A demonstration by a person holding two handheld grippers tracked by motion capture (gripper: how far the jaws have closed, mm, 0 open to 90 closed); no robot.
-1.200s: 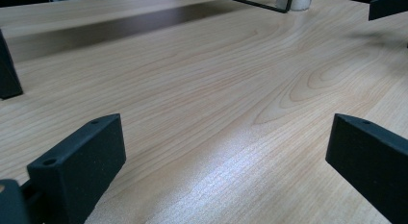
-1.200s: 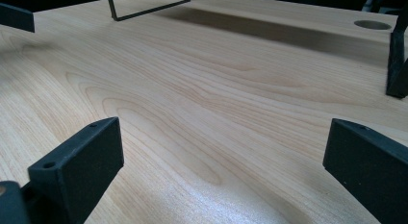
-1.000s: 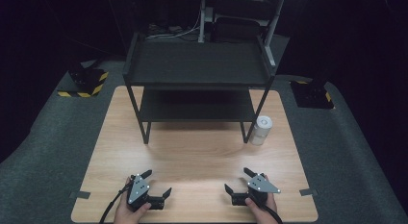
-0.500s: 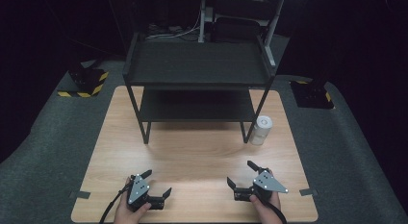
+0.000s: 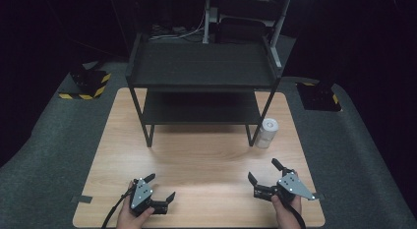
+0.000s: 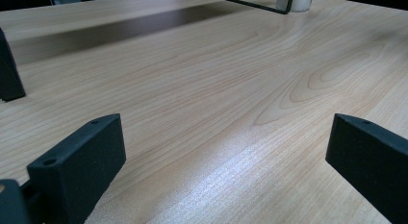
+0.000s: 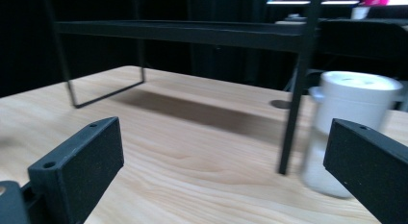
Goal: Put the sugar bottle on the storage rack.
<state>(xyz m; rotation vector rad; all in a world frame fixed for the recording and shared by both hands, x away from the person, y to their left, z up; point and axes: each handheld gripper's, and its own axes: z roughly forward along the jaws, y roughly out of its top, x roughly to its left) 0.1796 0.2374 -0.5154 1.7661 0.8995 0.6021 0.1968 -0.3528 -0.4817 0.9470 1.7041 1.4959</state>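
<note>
A white cylindrical container [image 5: 267, 132] stands upright on the wooden table [image 5: 206, 165], just right of the black shelf's front right leg; it looms blurred at the right as the container [image 7: 349, 128] in the right gripper view. My left gripper [image 5: 160, 188] rests low near the table's front left, open and empty, its jaws wide over bare wood [image 6: 216, 137]. At the front right my right gripper [image 5: 264, 172] is open and empty too, and it points toward the container and the shelf leg [image 7: 296, 89].
A black two-level metal shelf [image 5: 201, 71] stands at the back middle of the table. Black-and-yellow striped blocks [image 5: 86, 84] lie on the grey floor to the left and right. A cable trails from the left gripper off the front edge.
My right gripper has shifted right and turned toward the white container. The left gripper has stayed put.
</note>
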